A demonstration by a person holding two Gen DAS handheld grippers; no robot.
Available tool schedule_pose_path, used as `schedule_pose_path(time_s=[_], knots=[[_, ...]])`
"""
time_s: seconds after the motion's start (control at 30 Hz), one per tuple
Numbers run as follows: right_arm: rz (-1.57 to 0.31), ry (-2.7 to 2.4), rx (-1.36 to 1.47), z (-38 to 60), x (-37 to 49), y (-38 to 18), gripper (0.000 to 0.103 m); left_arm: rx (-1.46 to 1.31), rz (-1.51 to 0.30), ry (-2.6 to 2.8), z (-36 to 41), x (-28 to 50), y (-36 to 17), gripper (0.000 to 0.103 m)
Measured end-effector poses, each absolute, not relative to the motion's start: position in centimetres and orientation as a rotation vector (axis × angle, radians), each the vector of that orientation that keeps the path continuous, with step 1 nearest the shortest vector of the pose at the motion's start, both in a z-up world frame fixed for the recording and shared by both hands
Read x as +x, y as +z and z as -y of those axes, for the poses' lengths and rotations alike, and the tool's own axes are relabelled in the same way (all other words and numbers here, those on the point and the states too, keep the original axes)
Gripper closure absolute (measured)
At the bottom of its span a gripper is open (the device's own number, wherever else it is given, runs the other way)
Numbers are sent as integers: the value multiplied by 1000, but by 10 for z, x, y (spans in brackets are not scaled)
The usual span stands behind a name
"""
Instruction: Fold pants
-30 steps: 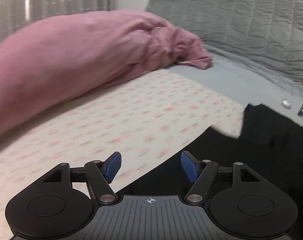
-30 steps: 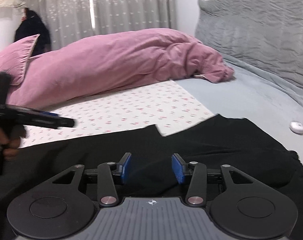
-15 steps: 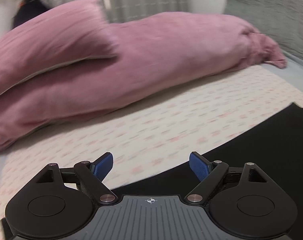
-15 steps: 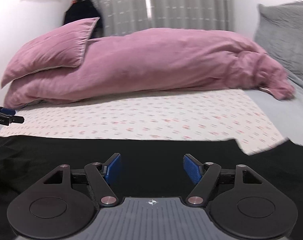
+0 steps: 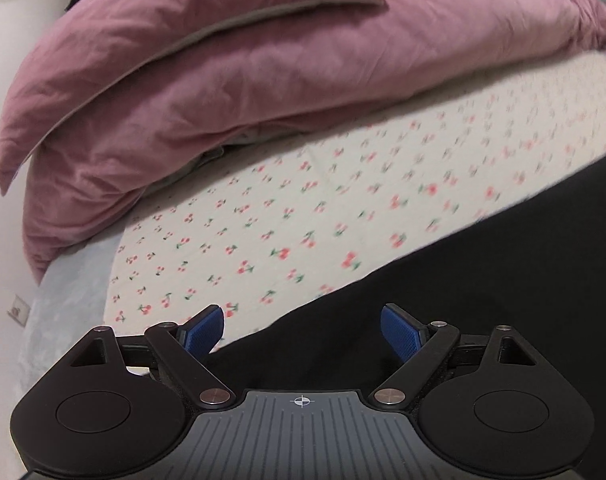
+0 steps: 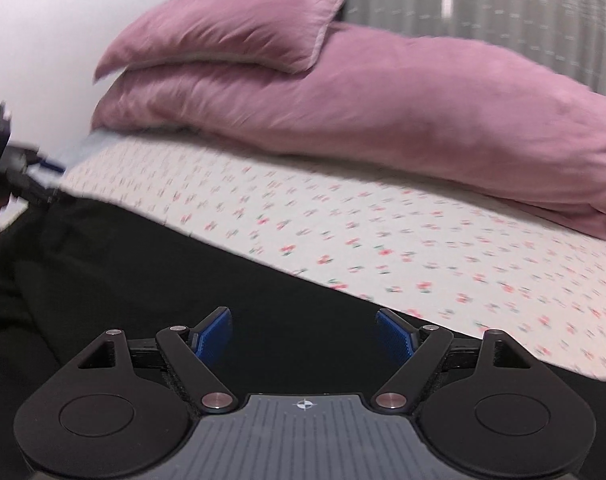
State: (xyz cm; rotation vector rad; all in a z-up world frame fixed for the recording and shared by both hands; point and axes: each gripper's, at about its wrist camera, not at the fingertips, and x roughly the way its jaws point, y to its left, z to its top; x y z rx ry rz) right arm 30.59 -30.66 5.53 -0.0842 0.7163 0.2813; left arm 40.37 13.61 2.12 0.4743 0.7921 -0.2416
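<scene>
The black pants (image 5: 483, 288) lie spread flat on the cherry-print sheet (image 5: 303, 208). In the left wrist view my left gripper (image 5: 303, 332) is open and empty, low over the pants' far edge. In the right wrist view the pants (image 6: 143, 280) fill the lower left. My right gripper (image 6: 304, 332) is open and empty just above the black cloth. The left gripper also shows at the far left of the right wrist view (image 6: 31, 176), at the end of the pants.
A pink duvet (image 5: 263, 80) with a pink pillow (image 6: 231, 36) on top lies along the far side of the bed. Grey curtains (image 6: 503, 12) hang behind. A white wall (image 6: 43, 40) stands at the left, by the bed's edge.
Both grippers have swung left along the pants toward the pillow end. Their jaws have opened wider. The grey headboard has left both views.
</scene>
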Motion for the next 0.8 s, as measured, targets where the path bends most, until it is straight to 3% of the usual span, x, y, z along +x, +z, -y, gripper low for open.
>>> schedule_pose_path(time_s=[0.37,0.8], knots=[[-825,412,-293,269,368,12,24,460,-814,-423,-134,444,-10,16],[-857,443,-241,277,407,-6,17,375,-854,-443,-132,460,-31,17]])
